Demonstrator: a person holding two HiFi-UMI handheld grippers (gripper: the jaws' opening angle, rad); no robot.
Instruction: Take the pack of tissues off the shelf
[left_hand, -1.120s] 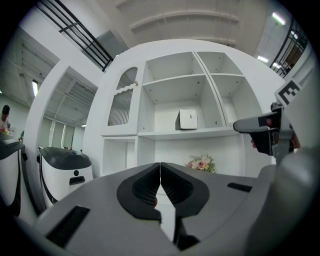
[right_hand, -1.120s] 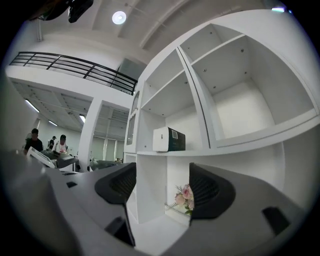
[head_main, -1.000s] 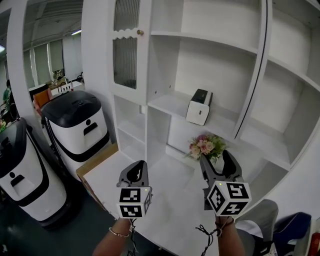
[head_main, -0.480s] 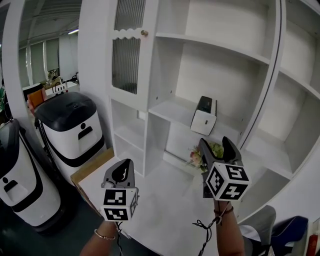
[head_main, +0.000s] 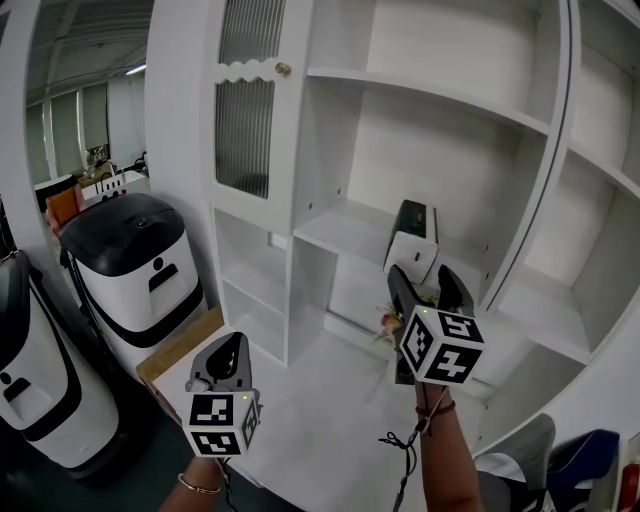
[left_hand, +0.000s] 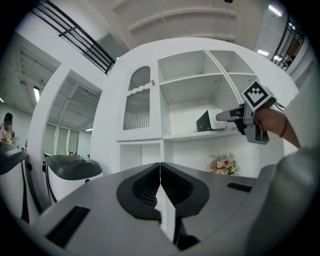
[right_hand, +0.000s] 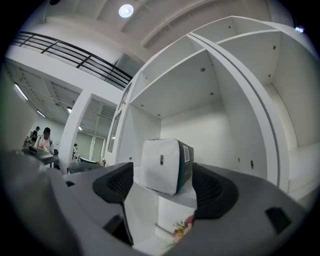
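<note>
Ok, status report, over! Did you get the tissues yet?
Left gripper shut, empty. Right gripper jaws just opening, nothing between them, aimed at the pack of tissues. Pack on the shelf, not gripped. Nothing blocking.

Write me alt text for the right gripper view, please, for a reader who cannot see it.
The right claw, just opened wider, points at a white-and-dark pack of tissues standing on a white shelf; the pack shows between its two halves, not gripped. Pink flowers sit lower down.

Smooth matt shelf (head_main: 340, 228), plastic-wrapped tissue pack (head_main: 412, 240)
</note>
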